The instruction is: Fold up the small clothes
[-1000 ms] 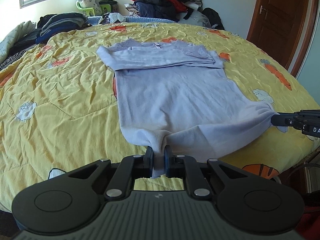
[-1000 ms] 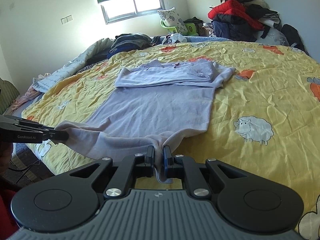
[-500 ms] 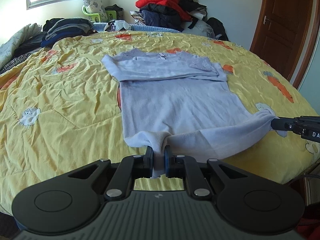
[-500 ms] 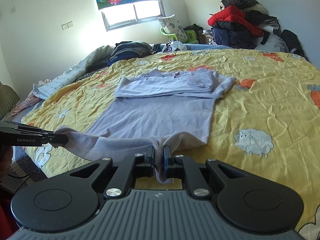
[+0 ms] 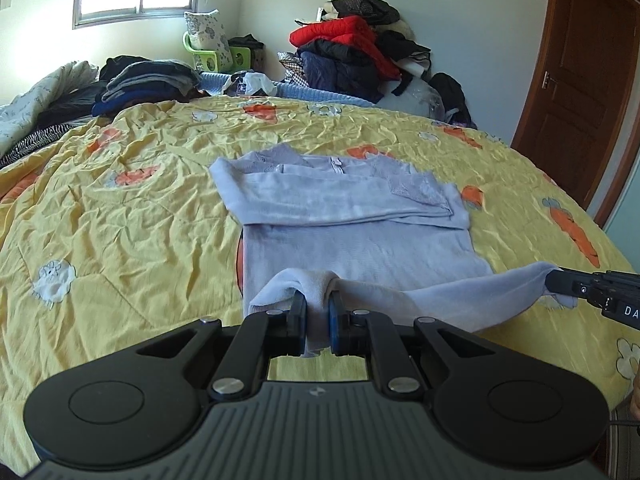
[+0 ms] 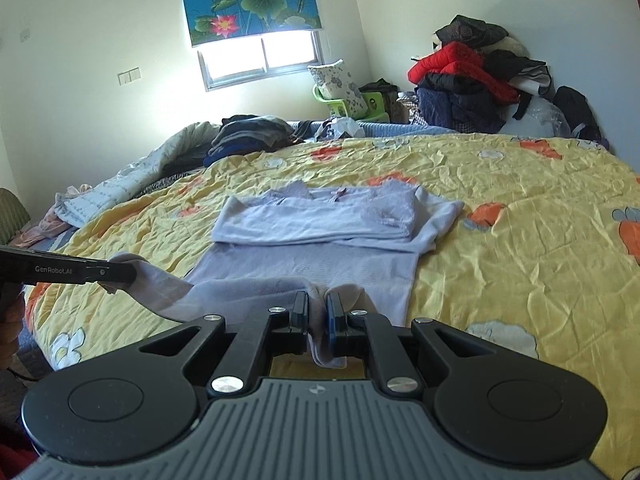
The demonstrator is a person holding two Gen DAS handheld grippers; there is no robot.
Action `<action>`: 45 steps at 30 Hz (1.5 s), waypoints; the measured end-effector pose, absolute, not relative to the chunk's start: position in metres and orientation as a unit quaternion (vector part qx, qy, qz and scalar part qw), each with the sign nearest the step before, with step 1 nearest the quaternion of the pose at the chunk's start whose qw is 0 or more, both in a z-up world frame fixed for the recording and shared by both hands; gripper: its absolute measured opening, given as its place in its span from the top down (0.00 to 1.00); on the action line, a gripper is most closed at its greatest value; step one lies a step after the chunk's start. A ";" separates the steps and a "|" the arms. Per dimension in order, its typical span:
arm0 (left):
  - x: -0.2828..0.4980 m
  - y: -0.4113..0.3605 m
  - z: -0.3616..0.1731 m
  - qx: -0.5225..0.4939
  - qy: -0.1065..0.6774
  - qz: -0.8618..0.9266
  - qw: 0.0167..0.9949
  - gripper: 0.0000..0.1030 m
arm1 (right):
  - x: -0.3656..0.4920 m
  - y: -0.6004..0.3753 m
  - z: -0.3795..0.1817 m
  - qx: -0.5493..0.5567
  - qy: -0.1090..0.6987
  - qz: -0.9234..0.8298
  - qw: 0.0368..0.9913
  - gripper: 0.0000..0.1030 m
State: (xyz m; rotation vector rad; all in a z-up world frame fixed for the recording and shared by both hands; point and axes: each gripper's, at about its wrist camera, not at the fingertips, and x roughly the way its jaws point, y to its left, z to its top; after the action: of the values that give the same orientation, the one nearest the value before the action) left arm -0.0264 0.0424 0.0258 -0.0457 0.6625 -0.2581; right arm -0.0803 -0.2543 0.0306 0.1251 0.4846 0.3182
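Observation:
A pale lilac long-sleeved top [image 5: 360,240] [image 6: 320,256] lies on the yellow bedspread [image 5: 120,220], its sleeves folded across the chest. My left gripper [image 5: 318,312] is shut on the left corner of the hem. My right gripper [image 6: 317,312] is shut on the right corner of the hem. Both corners are lifted off the bed, and the hem hangs in a band between them above the lower body of the top. The right gripper also shows in the left wrist view [image 5: 556,282], and the left gripper in the right wrist view [image 6: 132,274].
A pile of dark folded clothes [image 5: 148,84] and a rumpled quilt [image 6: 132,184] lie at the bed's far left. Red and dark jackets [image 5: 352,52] are heaped at the far wall by a green basket [image 5: 208,56]. A wooden door [image 5: 588,80] stands at the right.
Both grippers have risen and moved forward over the top, carrying the hem off the bed toward the folded sleeves. The lower body now shows shorter under the lifted band.

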 end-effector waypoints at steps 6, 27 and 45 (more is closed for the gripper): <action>-0.007 0.033 0.028 -0.009 0.306 -0.100 0.947 0.89 | -0.056 -0.256 0.027 0.074 0.236 0.147 0.958 0.88; 0.038 0.013 0.023 0.013 0.299 -0.067 0.952 0.89 | -0.006 -0.257 0.024 0.070 0.232 0.120 0.963 0.88; 0.060 0.009 0.031 0.016 0.282 -0.064 0.957 0.89 | 0.026 -0.268 0.027 0.086 0.227 0.119 0.963 0.93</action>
State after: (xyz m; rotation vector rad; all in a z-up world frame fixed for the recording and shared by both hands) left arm 0.0603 0.0095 0.0308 0.0320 0.5725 -0.1300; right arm 0.0261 -0.2684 0.0267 0.1737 0.4588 0.2406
